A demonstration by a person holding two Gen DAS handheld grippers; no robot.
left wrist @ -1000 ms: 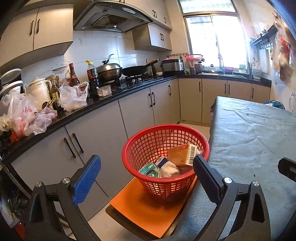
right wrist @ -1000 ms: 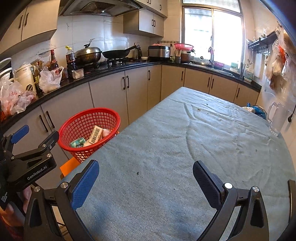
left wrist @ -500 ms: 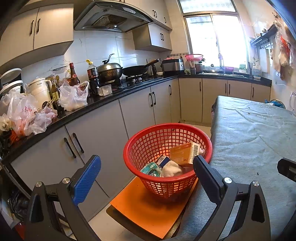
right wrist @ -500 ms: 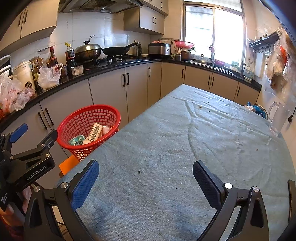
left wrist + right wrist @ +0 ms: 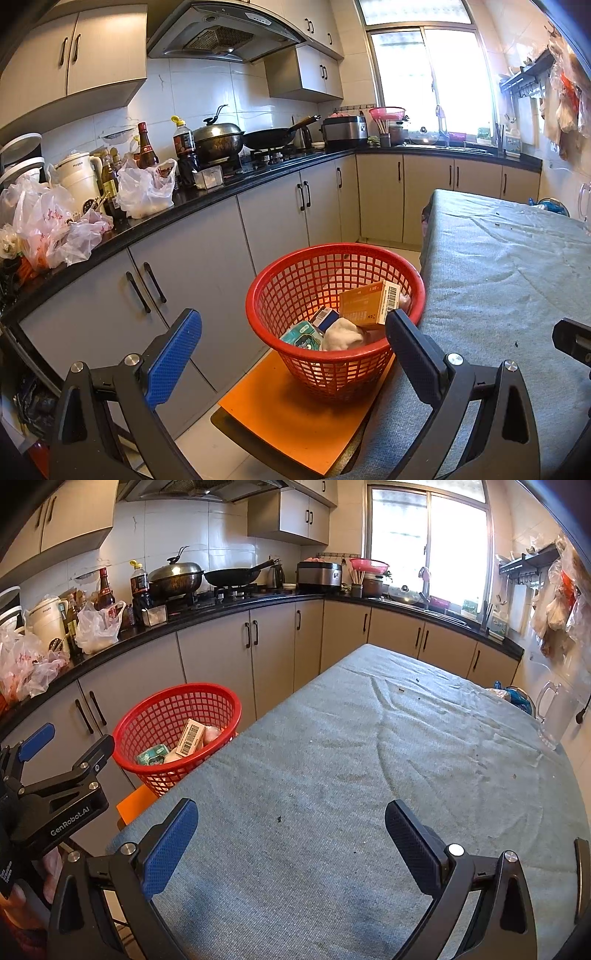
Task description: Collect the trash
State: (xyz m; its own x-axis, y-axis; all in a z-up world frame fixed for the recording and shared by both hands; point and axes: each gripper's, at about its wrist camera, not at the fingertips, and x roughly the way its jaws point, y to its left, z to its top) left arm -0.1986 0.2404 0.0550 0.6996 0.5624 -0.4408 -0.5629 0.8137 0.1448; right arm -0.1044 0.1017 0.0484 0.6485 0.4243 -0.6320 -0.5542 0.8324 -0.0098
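Observation:
A red mesh basket (image 5: 291,284) stands on an orange stool seat (image 5: 295,417) beside the table; it also shows in the right wrist view (image 5: 159,716). In it lie an orange carton with a barcode (image 5: 365,304), a teal packet (image 5: 301,334) and a crumpled white tissue (image 5: 341,334). My left gripper (image 5: 291,350) is open and empty, just in front of and above the basket. My right gripper (image 5: 291,843) is open and empty above the grey-blue tablecloth (image 5: 369,757). The left gripper's body shows in the right wrist view (image 5: 55,794).
A black counter (image 5: 184,218) with grey cabinets runs along the left and back walls, loaded with plastic bags (image 5: 146,190), bottles, a wok and a pan. A glass jug (image 5: 556,712) stands at the table's far right edge. Small dark crumbs (image 5: 279,818) dot the cloth.
Both views have shifted slightly. The basket sits a little further right in the left wrist view, and the right gripper has moved a little back over the table. Both grippers stay open.

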